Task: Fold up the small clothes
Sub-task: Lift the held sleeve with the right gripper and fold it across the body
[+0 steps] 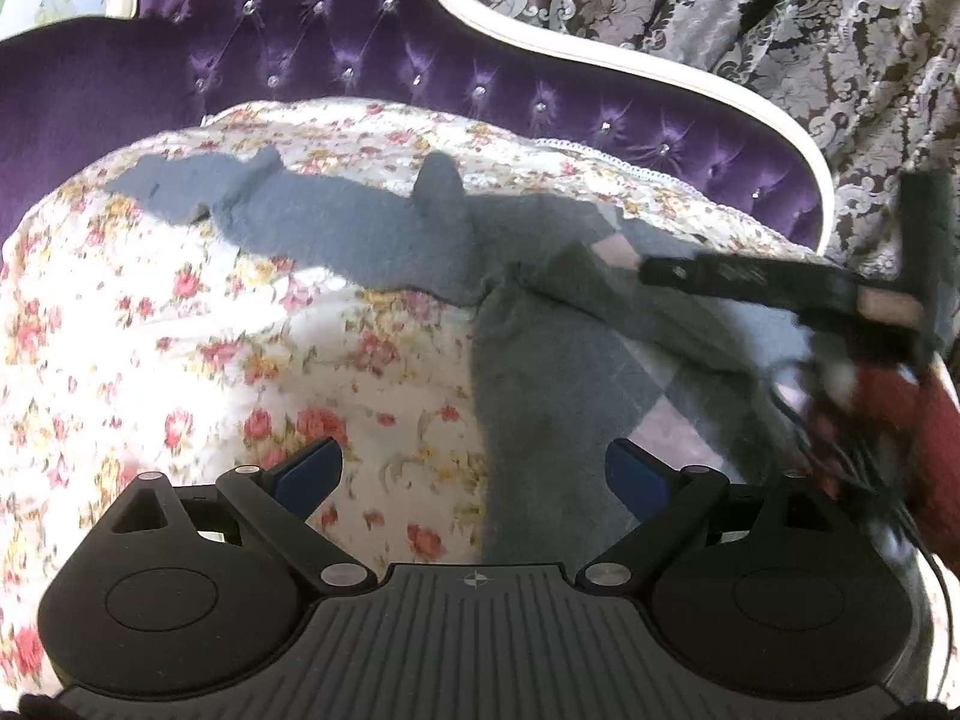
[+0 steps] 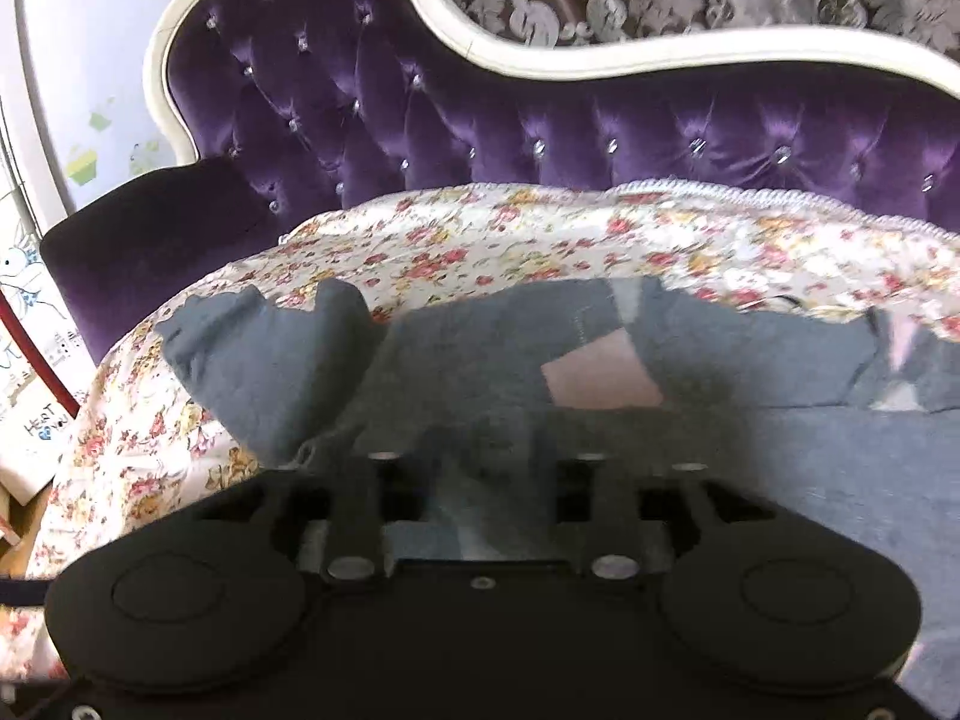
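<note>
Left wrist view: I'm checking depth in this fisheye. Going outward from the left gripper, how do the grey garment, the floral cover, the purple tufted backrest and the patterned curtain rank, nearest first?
1. Grey garment and floral cover: both lie right by the left gripper; too close to call.
2. Purple tufted backrest: behind the cover.
3. Patterned curtain: beyond the backrest, upper right.

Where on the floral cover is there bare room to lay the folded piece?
Free: the floral quilted cover left of the grey knitted garment, ahead of the left hand-held gripper. A narrower strip runs between garment and purple tufted sofa back. Crowded: right side, where the garment spreads under the right hand-held gripper.
</note>
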Available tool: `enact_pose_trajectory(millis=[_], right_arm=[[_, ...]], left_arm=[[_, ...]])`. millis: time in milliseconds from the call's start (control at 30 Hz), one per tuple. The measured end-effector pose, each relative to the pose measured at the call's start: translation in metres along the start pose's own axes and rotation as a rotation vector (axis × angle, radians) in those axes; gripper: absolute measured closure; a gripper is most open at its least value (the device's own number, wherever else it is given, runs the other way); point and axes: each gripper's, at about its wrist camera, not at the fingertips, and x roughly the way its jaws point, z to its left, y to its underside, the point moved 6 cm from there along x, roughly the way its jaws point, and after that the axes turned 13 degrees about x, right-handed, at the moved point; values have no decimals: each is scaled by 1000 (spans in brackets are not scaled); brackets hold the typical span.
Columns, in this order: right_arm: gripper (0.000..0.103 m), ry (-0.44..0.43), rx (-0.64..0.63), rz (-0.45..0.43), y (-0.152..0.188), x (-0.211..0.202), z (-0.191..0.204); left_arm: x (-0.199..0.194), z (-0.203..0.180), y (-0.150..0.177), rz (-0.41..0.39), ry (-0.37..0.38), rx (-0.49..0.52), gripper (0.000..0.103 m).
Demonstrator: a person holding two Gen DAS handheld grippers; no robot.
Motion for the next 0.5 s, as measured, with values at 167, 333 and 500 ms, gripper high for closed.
enact_pose_trajectory(millis=[167,333,500], right_arm=[[49,23,2,-20,17,-32,-15],[49,47,35,-23,48,-64,-34],[49,57,62,-23,70,-75,-40]], left_arm=[[12,-6,-21,-16,11,31,8],[33,-22,-43,-32,46,95,8],[62,-32,-57,-13,109,100,15]])
